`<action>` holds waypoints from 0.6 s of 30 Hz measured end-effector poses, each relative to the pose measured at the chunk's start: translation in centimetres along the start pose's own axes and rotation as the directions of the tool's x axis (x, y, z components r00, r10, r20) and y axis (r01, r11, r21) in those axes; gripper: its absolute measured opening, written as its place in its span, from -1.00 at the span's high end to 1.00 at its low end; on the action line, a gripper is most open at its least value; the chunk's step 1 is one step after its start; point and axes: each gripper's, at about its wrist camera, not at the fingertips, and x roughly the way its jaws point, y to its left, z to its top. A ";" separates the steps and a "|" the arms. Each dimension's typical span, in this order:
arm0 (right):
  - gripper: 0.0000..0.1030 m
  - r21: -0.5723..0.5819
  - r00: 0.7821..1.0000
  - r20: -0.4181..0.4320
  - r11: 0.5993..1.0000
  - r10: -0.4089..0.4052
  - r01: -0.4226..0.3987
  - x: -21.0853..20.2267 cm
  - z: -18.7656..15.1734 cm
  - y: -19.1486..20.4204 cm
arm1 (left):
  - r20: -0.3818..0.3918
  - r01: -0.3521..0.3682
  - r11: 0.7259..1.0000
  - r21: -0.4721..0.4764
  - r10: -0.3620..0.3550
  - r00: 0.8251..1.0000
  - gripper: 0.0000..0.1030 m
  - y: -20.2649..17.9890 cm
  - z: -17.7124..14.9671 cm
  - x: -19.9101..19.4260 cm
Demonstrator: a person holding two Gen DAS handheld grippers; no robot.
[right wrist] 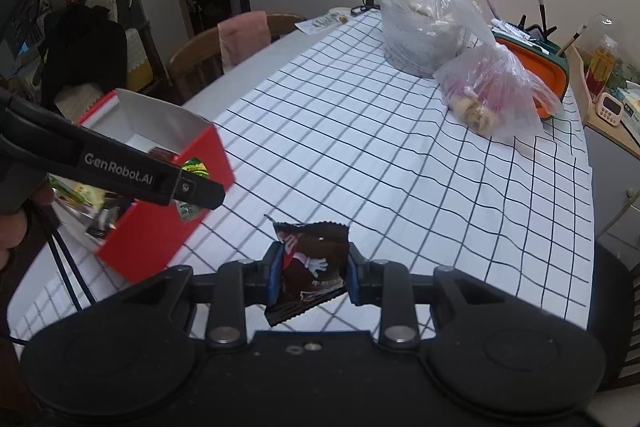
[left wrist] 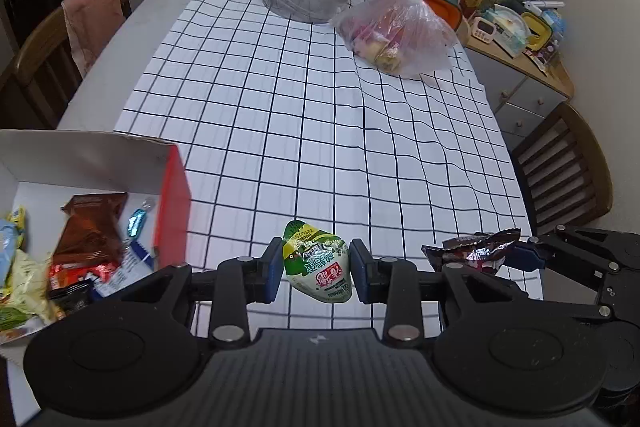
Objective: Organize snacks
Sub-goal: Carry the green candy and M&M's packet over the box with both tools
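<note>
- the left claw [left wrist: 317,269] is closed on a green and white snack cup with korean print [left wrist: 318,264]; the cup hangs between the two blue pads, above the checked cloth [left wrist: 300,107] of the worktop.
- the right claw [right wrist: 311,277] is closed on a brown m&m's packet [right wrist: 310,267], also lifted from the cloth; in the left view the same packet is seen at the right side.
- the red box with white inside [left wrist: 174,203] stands at the left edge of the worktop, just beside the left claw. it already contains several snacks: a brown and red packet [left wrist: 90,235], a yellow-green bag [left wrist: 24,283], a small blue wrapped sweet [left wrist: 136,223] and some others i cannot name.
- in the right view the left claw is next to the front corner of the box, so i think the green cup is near to be dropped in, but it is not yet over the opening.
- i judge the task is more than half done: no loose snack lies on the cloth, only the two held items are left to place.
- two clear plastic bags [left wrist: 396,27] with food stand far at the back; if they belong to the task i cannot tell.
</note>
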 end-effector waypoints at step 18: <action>0.44 -0.042 0.998 0.037 0.998 0.049 -0.048 0.7 3.5 14.7 | 0.083 -0.029 1.000 0.010 0.028 0.996 0.33 12.4 -2.7 -10.4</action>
